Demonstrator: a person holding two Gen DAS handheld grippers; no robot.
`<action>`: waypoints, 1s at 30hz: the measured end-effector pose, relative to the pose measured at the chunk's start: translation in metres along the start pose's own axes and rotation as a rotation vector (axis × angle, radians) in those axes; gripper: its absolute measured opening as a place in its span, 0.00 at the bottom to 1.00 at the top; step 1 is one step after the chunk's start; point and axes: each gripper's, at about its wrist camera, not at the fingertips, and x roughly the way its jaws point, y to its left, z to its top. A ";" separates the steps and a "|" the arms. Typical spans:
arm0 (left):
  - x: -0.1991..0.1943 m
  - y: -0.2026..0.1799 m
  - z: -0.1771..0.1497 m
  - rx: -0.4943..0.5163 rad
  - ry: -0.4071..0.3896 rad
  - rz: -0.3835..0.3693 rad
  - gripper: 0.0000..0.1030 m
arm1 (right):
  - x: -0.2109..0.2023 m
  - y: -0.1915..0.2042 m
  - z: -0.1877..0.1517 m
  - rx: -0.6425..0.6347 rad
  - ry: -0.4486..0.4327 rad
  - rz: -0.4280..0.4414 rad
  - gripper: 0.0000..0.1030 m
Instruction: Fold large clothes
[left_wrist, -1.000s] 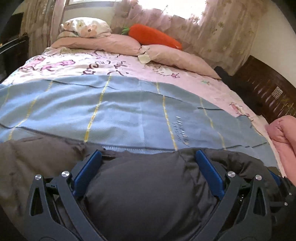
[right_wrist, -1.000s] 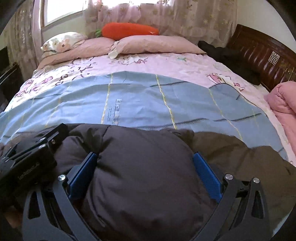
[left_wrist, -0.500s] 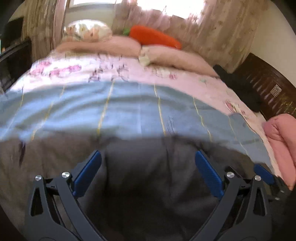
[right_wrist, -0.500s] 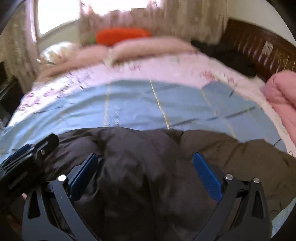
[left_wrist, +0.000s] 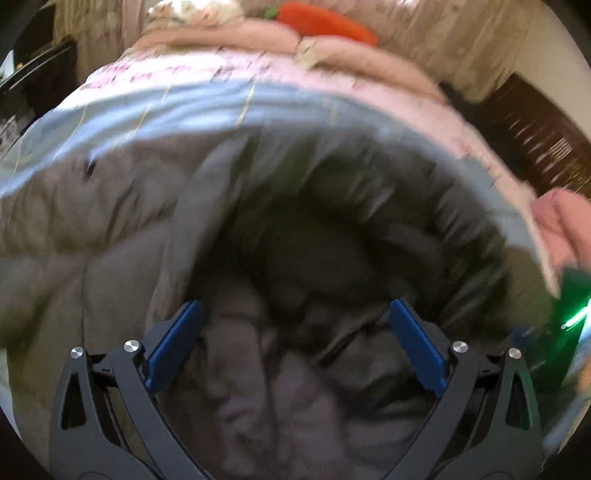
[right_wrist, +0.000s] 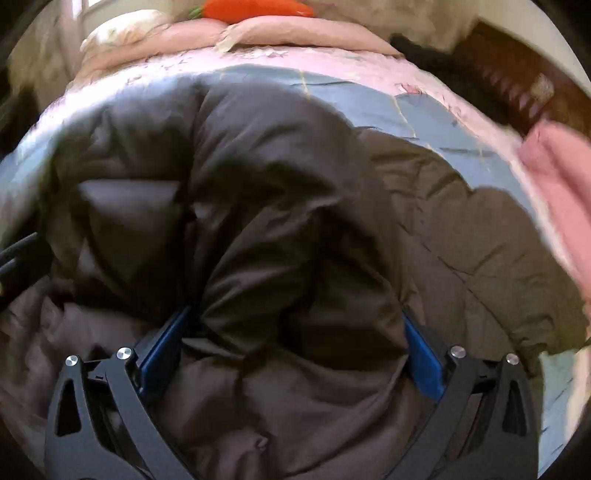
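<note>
**Dark padded coat bunched between spread grippers on the bed**

Lying heaped across the near half of the bed (right_wrist: 332, 62): a large dark brown quilted coat (right_wrist: 280, 206), puffy and creased, resting on a light blue blanket (right_wrist: 424, 110) with thin yellow stripes. Seen blurred in the left wrist view as a grey-brown mass (left_wrist: 314, 229) with a deep dark fold at its middle.

Left gripper (left_wrist: 295, 343): jaws spread wide, blue pads on either side of coat fabric, nothing pinched between them. Right gripper (right_wrist: 291, 354): jaws likewise wide apart, a thick roll of the coat bulging up between the pads and pressing against both; released rather than clenched.

Beyond the blanket: a pink patterned sheet (right_wrist: 258, 55), then pink pillows (right_wrist: 295, 29) at the head of the bed, with an orange carrot-shaped plush (right_wrist: 255, 9) lying on top of them. At the right edge: a pink bundle of bedding (right_wrist: 554, 173) and a dark wooden bed frame (left_wrist: 546, 136). No containers in view. A green glow (left_wrist: 576, 317) at the far right of the left wrist view, too blurred to identify.
</note>
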 end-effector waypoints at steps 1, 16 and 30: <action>-0.010 -0.001 -0.008 0.021 -0.027 -0.002 0.98 | -0.007 -0.002 0.000 0.024 -0.002 0.020 0.99; -0.095 0.050 -0.059 -0.109 -0.141 -0.051 0.98 | -0.061 0.017 -0.037 0.133 0.022 0.022 0.99; -0.160 0.375 -0.105 -0.960 -0.177 -0.070 0.97 | -0.131 0.121 -0.063 -0.084 0.057 0.079 0.99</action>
